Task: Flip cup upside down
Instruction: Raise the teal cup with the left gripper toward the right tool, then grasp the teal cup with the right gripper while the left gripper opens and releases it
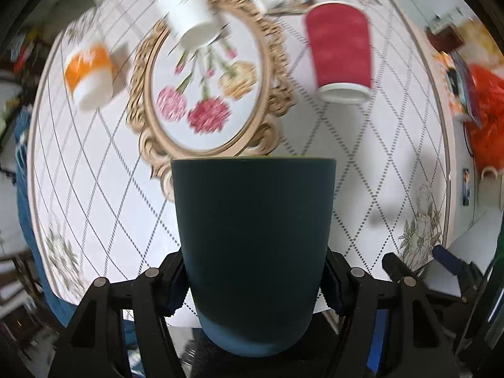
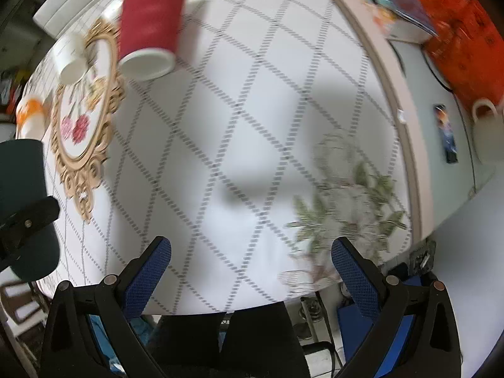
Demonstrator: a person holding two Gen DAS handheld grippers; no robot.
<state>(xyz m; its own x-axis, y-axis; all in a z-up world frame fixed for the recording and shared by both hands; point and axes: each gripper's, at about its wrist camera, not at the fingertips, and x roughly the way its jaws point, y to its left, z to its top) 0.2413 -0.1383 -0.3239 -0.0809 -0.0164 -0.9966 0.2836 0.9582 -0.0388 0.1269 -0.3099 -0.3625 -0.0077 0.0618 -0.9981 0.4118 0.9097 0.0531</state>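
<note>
My left gripper (image 1: 253,280) is shut on a dark teal cup (image 1: 253,239), gripping its lower body from both sides. The cup is held above the table, rim pointing away from the camera. In the right wrist view the same cup (image 2: 22,182) shows at the left edge with a left finger across it. My right gripper (image 2: 252,252) is open and empty above the white tablecloth (image 2: 236,126), its blue pads wide apart.
A red paper cup (image 1: 341,53), a white cup (image 1: 192,19) and an orange-and-white cup (image 1: 89,75) stand rim-down on the table around a gold-framed flower print (image 1: 208,94). The table's right edge (image 2: 409,157) borders orange clutter and a white jug (image 2: 488,138).
</note>
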